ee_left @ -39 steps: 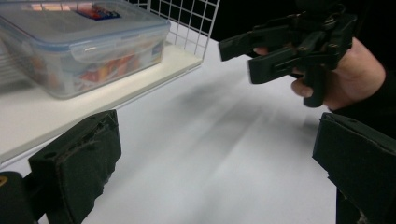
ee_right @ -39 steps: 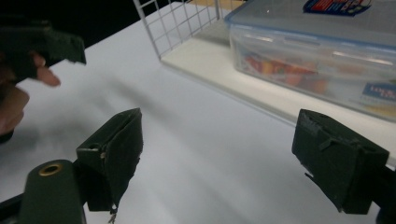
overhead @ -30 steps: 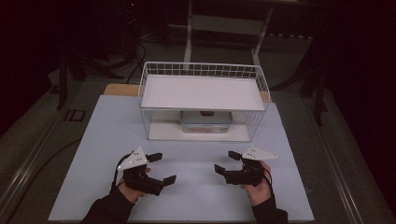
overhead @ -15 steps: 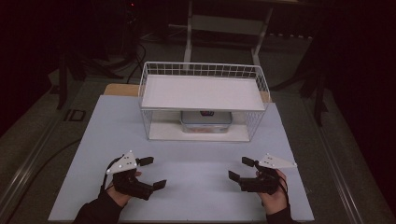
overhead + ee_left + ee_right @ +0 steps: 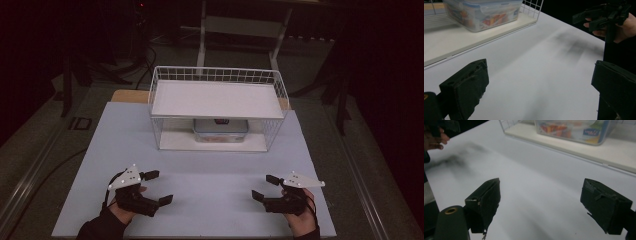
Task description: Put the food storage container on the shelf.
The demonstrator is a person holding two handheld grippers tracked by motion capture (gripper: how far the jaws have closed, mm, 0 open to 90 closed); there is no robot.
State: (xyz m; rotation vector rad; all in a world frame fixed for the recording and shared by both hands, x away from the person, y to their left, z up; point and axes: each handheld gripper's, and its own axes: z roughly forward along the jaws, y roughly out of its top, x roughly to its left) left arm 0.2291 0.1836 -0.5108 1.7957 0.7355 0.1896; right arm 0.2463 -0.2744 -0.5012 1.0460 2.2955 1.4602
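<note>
— Both hands have drawn back toward the near edge and spread apart since a second ago, haven't they?

— Yes. Left gripper [image 5: 156, 187] and right gripper [image 5: 266, 187] hover over the white table [image 5: 210, 200], jaws wide apart, holding nothing.

— And the clear lidded container [image 5: 220, 130]?

— On the lower shelf of the white wire rack [image 5: 215, 107] (colourful contents inside), well apart from both. Dark room around, cables on the floor.
</note>
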